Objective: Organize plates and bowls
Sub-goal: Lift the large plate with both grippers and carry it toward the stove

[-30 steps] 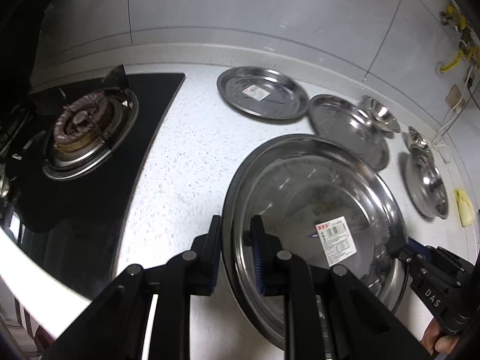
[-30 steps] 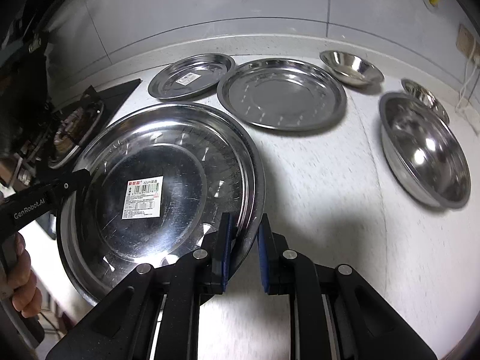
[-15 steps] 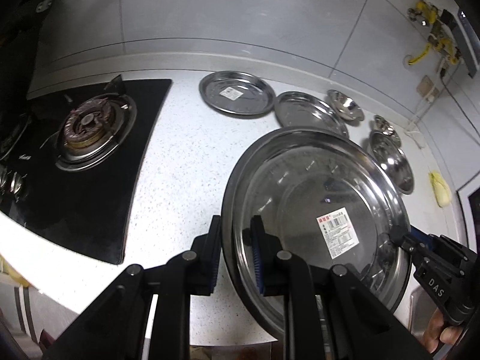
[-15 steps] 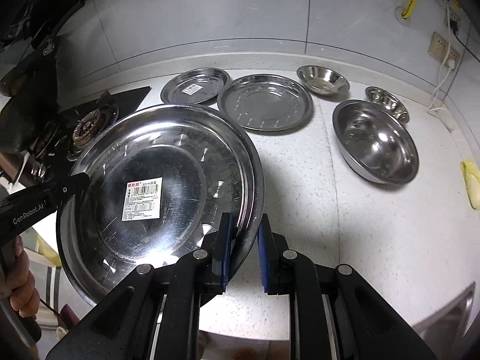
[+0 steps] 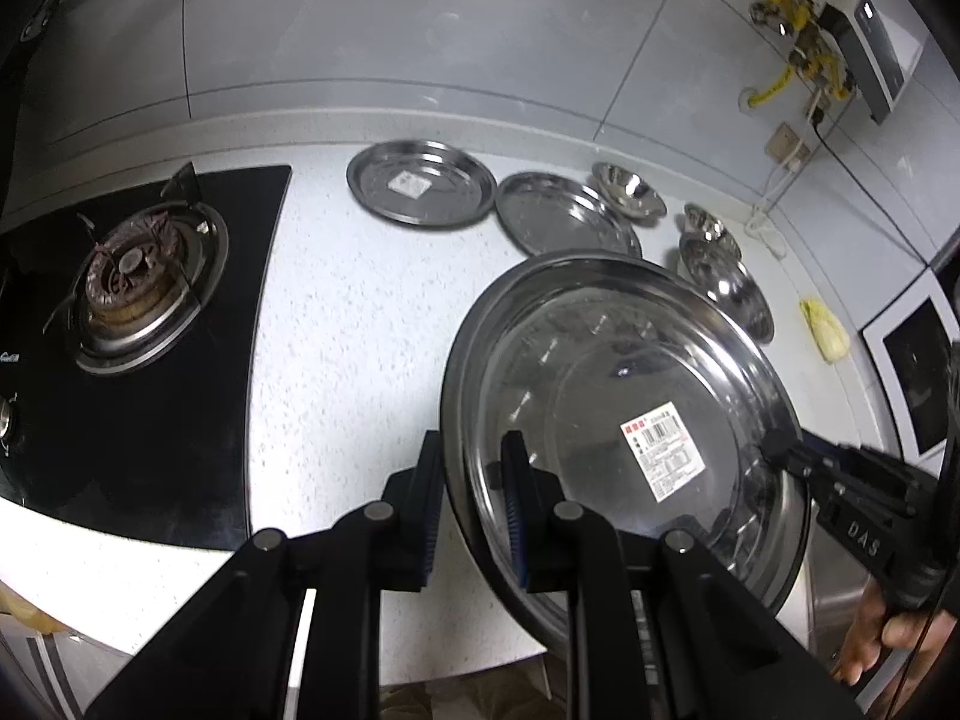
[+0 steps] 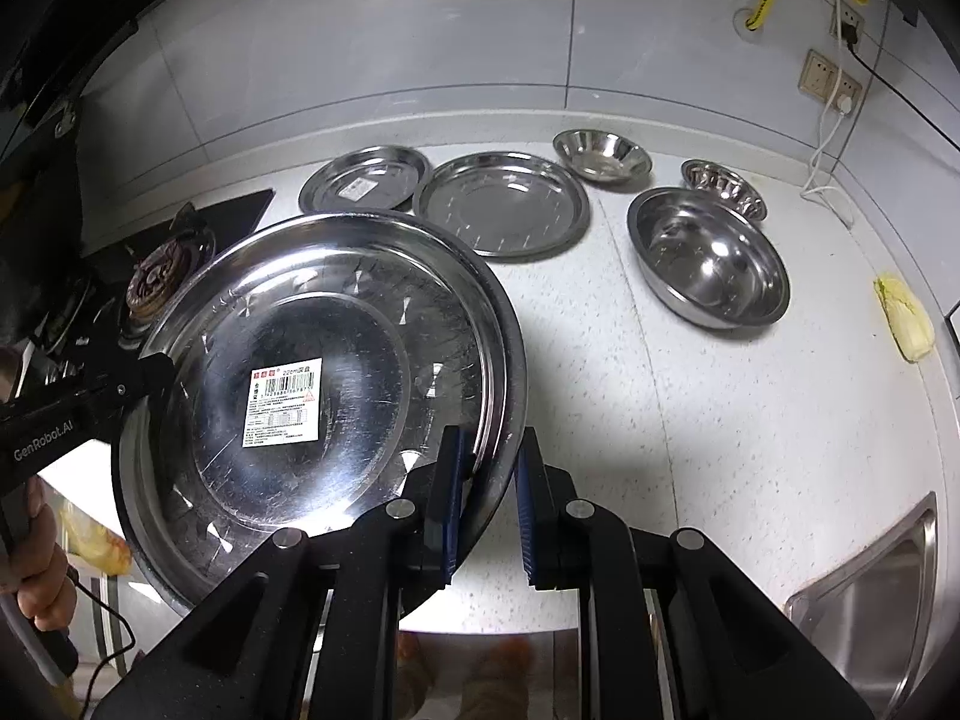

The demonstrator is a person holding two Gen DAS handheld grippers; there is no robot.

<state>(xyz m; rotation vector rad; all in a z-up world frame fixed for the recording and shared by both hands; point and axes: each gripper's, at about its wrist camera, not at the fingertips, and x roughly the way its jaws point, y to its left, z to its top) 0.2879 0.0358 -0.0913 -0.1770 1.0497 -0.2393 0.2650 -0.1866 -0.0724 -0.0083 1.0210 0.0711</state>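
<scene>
Steel plates: 3. 1 large plate (image 6: 312, 372) with a barcode label fills the lower left of the right wrist view; 1 smaller labelled plate (image 6: 365, 186) lies at upper centre; 1 unlabelled plate (image 6: 503, 202) sits just right of it.

Steel bowls: 3, all in the upper right: 1 large bowl (image 6: 708, 256), 1 mid-sized bowl (image 6: 602, 154) and 1 small bowl (image 6: 723, 186).

Grippers: 2, the left gripper (image 5: 471, 498) and the right gripper (image 6: 486, 504).

Gas burners: 1 (image 5: 129, 282), at the left of the left wrist view.

Yellow cloths: 1 (image 6: 906, 318), at the right edge.
</scene>
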